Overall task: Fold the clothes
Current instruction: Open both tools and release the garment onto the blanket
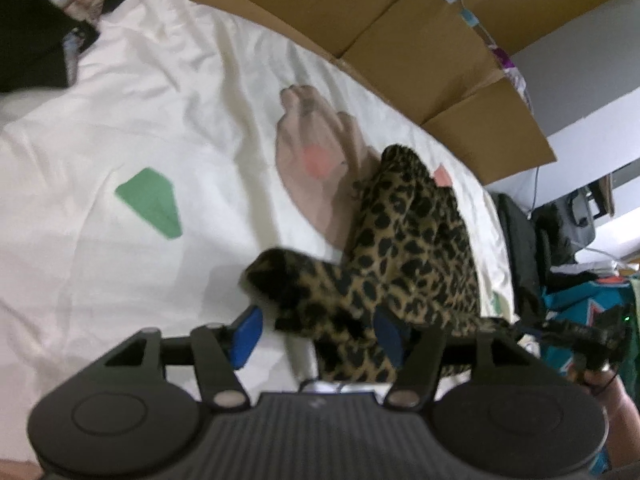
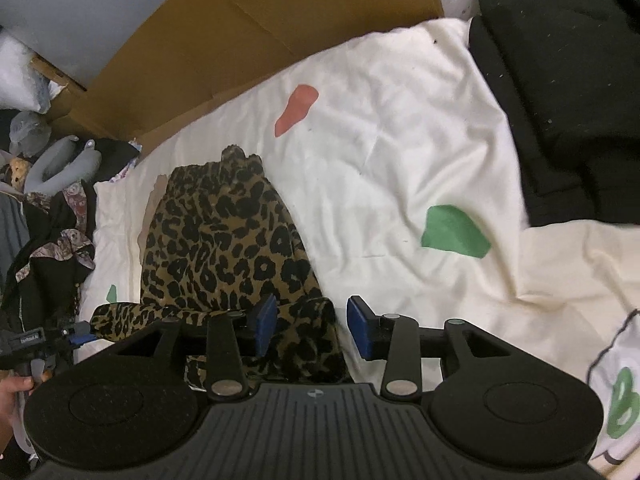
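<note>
A leopard-print garment (image 1: pixel 416 240) lies bunched on a white bed sheet (image 1: pixel 120 100). In the left wrist view my left gripper (image 1: pixel 319 334) is open wide. A fold of the garment lies between its blue pads (image 1: pixel 248 332) and drapes over the right one. In the right wrist view the garment (image 2: pixel 224 232) stretches away from my right gripper (image 2: pixel 312 328), which is open with a fold of it between the pads (image 2: pixel 360 332). A narrow strip of the garment reaches to the left gripper (image 2: pixel 76 338) at the far left, where a hand (image 2: pixel 16 388) holds it.
Brown cardboard (image 2: pixel 240 40) lines the far edge of the bed. A black fabric mass (image 2: pixel 560 80) covers the sheet's right side. A heap of mixed clothes (image 2: pixel 48 248) sits off the left edge. Green (image 2: pixel 454 232) and red (image 2: pixel 298 110) patches mark the sheet.
</note>
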